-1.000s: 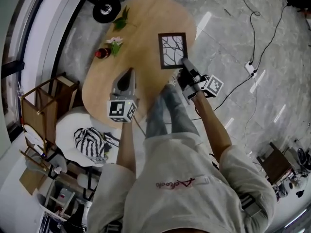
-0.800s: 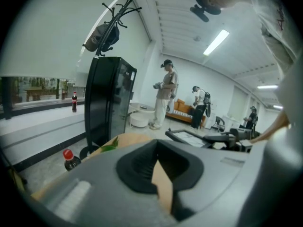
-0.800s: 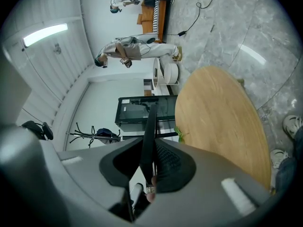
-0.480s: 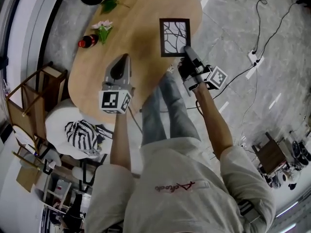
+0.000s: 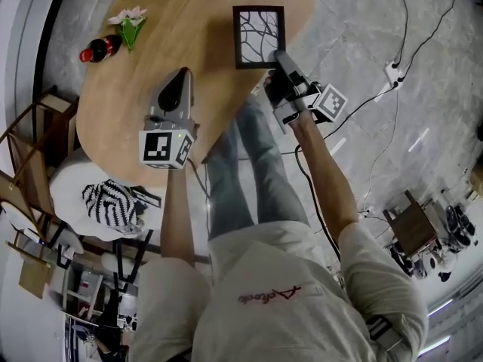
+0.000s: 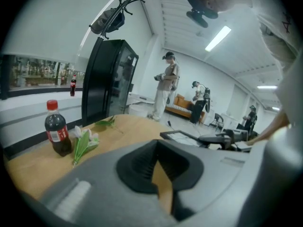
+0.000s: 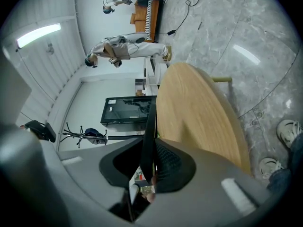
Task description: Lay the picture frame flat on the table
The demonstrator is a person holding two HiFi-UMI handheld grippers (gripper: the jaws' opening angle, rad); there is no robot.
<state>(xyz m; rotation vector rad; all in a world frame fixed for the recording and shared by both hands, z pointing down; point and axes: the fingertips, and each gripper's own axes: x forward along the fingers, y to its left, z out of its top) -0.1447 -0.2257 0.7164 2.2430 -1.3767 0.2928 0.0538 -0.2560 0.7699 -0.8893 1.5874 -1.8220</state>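
right tongs (image 5: 281, 57): clamped on the picture frame's (image 5: 259, 36) near corner, same as a second ago
left tongs (image 5: 178, 81): together, empty, above the worktop (image 5: 189, 21)
change: none in grip or place; release seems all that's left
left gripper view: picture frame (image 6: 182, 136) lies flat near the worktop edge
right gripper view: its thin black edge (image 7: 150, 126) pinched between the pads
look: black border, branch drawing

I see a black picture frame (image 5: 259, 36) patterned with dark branches on white, a tan wood table (image 5: 189, 47) and a red-capped dark bottle (image 5: 98, 50).
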